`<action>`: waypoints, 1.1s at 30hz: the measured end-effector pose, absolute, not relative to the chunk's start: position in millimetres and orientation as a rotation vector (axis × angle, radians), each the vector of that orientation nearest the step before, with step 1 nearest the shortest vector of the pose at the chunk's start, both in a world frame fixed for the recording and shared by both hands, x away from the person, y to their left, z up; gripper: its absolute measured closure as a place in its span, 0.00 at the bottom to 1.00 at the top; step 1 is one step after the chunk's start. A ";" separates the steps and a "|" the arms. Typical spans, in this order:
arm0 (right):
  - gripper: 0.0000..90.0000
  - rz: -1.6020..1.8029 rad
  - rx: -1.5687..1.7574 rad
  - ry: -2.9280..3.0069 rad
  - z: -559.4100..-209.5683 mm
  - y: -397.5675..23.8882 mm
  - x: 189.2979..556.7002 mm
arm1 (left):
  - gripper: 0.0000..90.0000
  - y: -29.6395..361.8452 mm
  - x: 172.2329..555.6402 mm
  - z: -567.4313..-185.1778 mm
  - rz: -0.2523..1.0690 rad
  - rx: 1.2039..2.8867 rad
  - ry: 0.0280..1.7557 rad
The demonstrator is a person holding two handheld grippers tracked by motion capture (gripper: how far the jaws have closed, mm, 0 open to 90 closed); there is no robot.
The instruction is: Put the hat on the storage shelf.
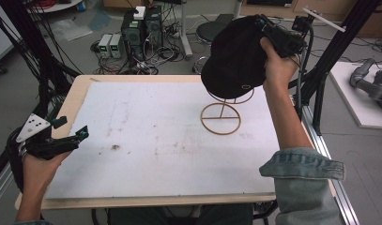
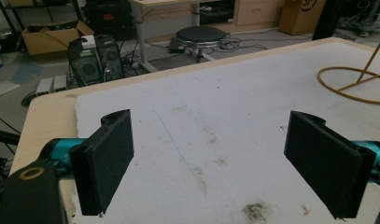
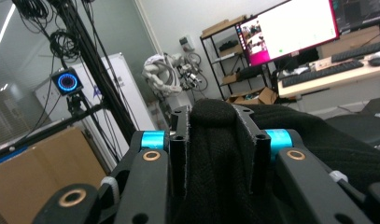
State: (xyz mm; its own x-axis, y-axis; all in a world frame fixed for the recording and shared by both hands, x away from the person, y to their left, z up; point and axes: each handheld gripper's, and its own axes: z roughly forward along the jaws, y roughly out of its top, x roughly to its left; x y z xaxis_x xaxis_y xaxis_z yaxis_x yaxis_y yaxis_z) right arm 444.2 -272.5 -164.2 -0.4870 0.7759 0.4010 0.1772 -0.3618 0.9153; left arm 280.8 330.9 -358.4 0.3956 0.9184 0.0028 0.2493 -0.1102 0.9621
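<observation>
Right gripper (image 1: pixel 268 26) clenched on black cap (image 1: pixel 235 58), left gripper (image 1: pixel 71 129) released, no legible writing.

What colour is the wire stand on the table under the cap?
Golden yellow; the wire stand shows best in the high view, under the black cap.

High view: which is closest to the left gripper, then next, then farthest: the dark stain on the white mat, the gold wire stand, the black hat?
From the left gripper:
1. Dark stain, just right of it.
2. Gold wire stand, across the mat.
3. Black hat, above the stand, in the right gripper.
</observation>
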 end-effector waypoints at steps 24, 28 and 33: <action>0.77 1.705 1.279 1.626 -197.8 -252.9 444.3 | 0.18 331.8 279.7 -356.6 0.803 1.612 1.052; 0.77 1.683 1.297 1.641 -207.4 -255.1 444.7 | 0.18 331.2 279.8 -356.6 0.805 1.610 1.050; 0.77 1.667 1.298 1.650 -215.9 -257.5 443.4 | 0.18 330.8 280.0 -356.9 0.803 1.614 1.051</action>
